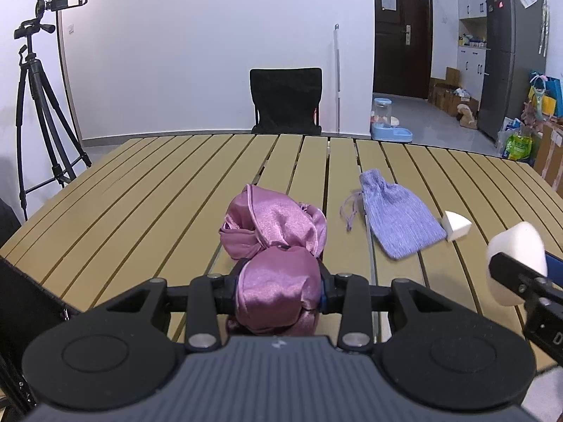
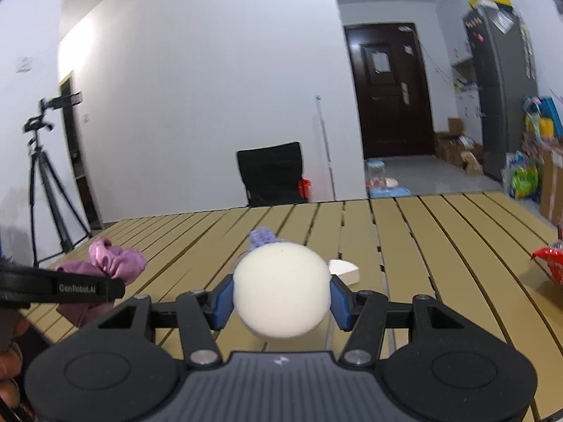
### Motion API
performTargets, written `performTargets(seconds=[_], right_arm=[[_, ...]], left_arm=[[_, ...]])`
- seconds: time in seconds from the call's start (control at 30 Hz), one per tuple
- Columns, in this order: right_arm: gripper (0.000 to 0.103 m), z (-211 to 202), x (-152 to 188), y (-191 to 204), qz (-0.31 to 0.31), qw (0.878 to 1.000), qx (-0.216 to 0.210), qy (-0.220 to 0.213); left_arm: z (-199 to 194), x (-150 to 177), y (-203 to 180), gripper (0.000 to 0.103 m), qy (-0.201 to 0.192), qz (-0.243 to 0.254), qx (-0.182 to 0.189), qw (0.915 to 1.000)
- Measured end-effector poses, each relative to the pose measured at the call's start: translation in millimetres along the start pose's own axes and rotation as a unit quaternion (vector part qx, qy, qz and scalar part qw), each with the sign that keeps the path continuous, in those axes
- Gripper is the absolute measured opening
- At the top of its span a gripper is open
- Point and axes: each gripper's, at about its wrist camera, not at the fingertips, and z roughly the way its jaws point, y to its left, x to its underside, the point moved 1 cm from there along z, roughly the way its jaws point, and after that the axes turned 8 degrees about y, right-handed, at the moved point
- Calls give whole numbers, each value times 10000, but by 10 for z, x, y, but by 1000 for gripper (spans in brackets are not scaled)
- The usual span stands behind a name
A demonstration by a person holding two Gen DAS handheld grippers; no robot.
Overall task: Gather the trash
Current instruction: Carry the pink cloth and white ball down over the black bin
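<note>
**Both grippers loaded above the slatted tabletop**

Left gripper (image 1: 278, 281): jaws closed on a pink satin pouch (image 1: 274, 246), its bunched cloth held above the tabletop (image 1: 140, 190); right gripper (image 2: 281, 297): jaws clamped on a round white foam piece (image 2: 281, 288), blue pads pressing both its sides.

Surroundings on the tabletop: one lilac knitted drawstring pouch (image 1: 399, 214) lies flat to the right of the pink one, apart from it; one white wedge-shaped foam piece (image 1: 456, 224) sits just beside the lilac pouch's lower corner; one red wrapper (image 2: 550, 260) lies at the far right edge in the right wrist view; in that view the held foam hides most of the lilac pouch.

Beyond the tabletop: one black chair (image 1: 285, 100) at the far side; one tripod (image 1: 38, 105) with a camera at left; one dark door (image 1: 401, 31); one grey fridge (image 1: 510, 52) at right; one pet water dispenser (image 1: 387, 119) on the floor.

Count: two pouches, two foam pieces, one wrapper.
</note>
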Motion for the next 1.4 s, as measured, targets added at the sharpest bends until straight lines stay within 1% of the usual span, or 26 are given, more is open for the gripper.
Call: performTargets(seconds=[0.23,0.53,0.77,0.93,1.13,1.4], right_arm=[[54,-267,262,198,-134,9999,-64,54],[54,-583,571,470,-343,9990,-241,152],[54,-777,880,679,-493,9975,-323,387],[54,-855,1115,753,-478,9960,-355,672],[54,-906,1390,860,-458,9932,-367,1009],[54,-975,1640,965,-427,9895,-397,1320]], left_arm=[[-280,213,174,37,-62,-28,58,10000],[-648,616,359,37,-152,50,82,9998],[-867,954,444,37,-160,178,129,9996],[-934,1206,484,37,-52,264,185,9995],[-936,1504,540,37,179,343,213,9990],[-960,1838,614,37,421,405,184,9981]])
